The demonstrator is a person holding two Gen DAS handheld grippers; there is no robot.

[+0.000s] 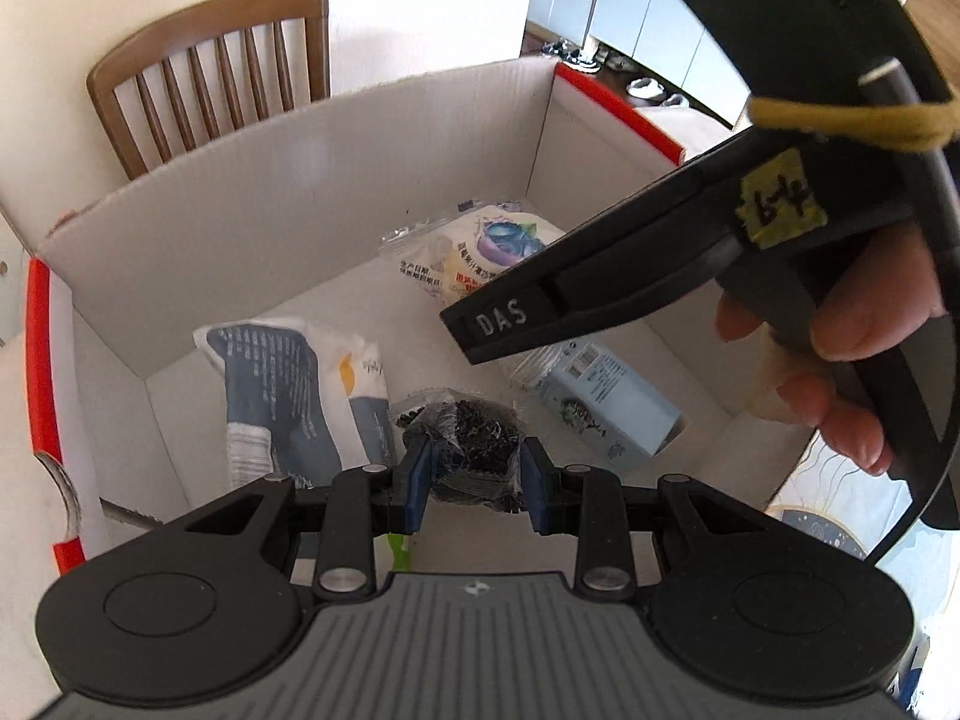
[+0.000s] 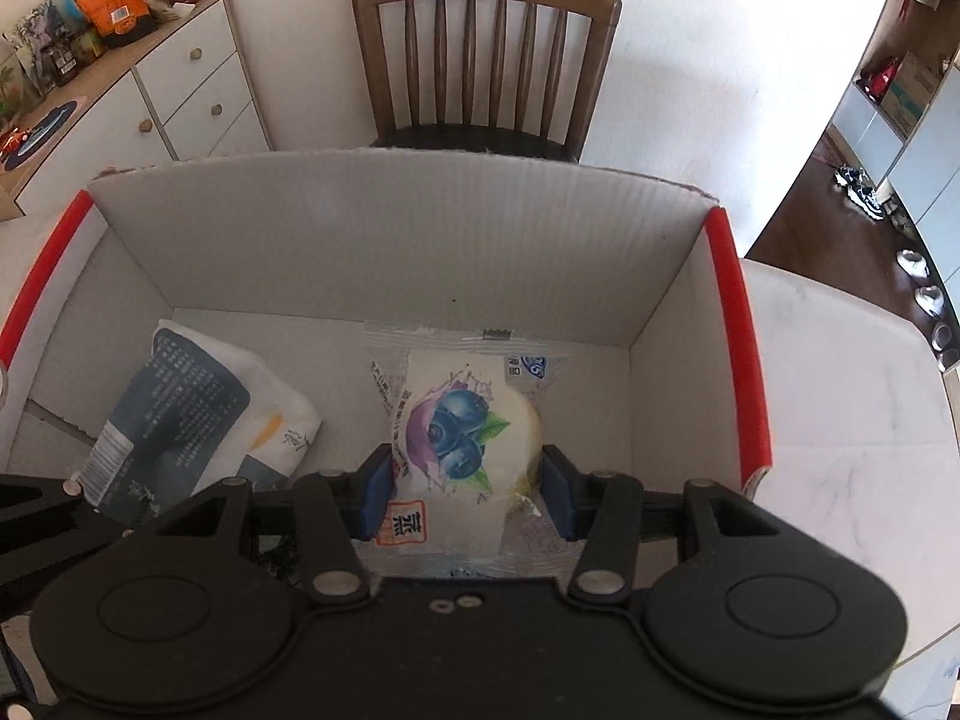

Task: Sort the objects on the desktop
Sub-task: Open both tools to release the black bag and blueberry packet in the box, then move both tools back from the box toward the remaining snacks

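Observation:
My left gripper (image 1: 474, 474) is shut on a small clear bag of black bits (image 1: 474, 438), held low inside the white cardboard box (image 1: 300, 180). My right gripper (image 2: 468, 480) is shut on a blueberry bun packet (image 2: 456, 426), its blue pads pressing both sides, also over the box (image 2: 420, 240). In the left wrist view the same packet (image 1: 480, 252) shows behind the right gripper's black finger (image 1: 498, 324), with a hand (image 1: 840, 360) on the handle. A blue-and-white tissue pack (image 1: 300, 396) (image 2: 174, 414) and a pale blue carton (image 1: 606, 402) lie on the box floor.
The box has red-edged side flaps (image 2: 738, 348) and stands on a white marble-look table (image 2: 840, 396). A wooden chair (image 2: 486, 60) stands behind it. A white cabinet (image 2: 180, 84) with snack bags on top is at the far left.

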